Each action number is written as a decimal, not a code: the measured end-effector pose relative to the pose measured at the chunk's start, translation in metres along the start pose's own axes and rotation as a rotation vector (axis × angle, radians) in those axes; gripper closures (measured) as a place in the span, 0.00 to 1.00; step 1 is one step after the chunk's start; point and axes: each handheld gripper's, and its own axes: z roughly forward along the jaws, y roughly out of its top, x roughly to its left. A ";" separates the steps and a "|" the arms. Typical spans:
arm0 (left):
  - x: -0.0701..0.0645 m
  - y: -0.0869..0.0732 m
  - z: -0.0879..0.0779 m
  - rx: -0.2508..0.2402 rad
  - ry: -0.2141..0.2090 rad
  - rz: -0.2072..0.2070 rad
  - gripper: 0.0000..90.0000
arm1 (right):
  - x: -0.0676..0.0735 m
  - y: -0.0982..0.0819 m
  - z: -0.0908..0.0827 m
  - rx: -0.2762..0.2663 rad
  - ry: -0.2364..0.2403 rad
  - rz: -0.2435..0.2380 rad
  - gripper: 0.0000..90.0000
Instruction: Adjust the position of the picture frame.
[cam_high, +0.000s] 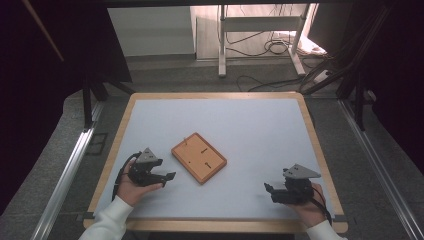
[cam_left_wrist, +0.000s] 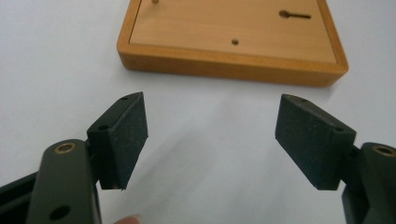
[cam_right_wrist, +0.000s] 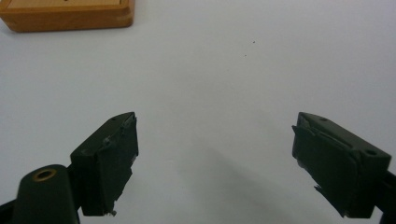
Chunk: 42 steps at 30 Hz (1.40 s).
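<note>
**Both grippers resting wide apart beside the wooden board**

You are holding the left black two-jaw gripper low over the white tabletop, near the front left corner, with its jaws pointing toward the flat rectangular board of light orange wood. In the left gripper view that gripper is standing with its jaws spread wide, nothing between them, and the rubber-faced pads are facing each other across bare white surface. The board is lying just ahead of the jaws, not touching them; its raised rim is framing a paler inset panel carrying a small round hole, a dark keyhole-shaped slot and a short peg at the far edge.

You are holding the right black two-jaw gripper near the front right corner of the table, well apart from the board, jaws pointing left. In the right gripper view this gripper is likewise gaping wide and gripping nothing, and its pads are looking worn and ragged at the edges. A corner of the board is showing at the upper left of that view.

In the high view the board is lying flat, turned diagonally, slightly left of the table's centre, between the two grippers and nearer the left one. Your white sleeves are entering from the bottom edge.
</note>
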 end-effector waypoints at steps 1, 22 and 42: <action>0.000 0.002 0.001 0.000 0.000 0.001 0.29 | 0.000 -0.001 -0.001 0.003 -0.003 0.002 0.16; 0.018 0.054 0.035 0.011 0.031 0.018 0.35 | 0.002 -0.007 -0.003 0.018 -0.019 0.006 0.16; 0.036 0.070 0.082 -0.006 0.101 0.002 0.63 | 0.001 -0.009 -0.001 0.026 -0.023 0.004 0.17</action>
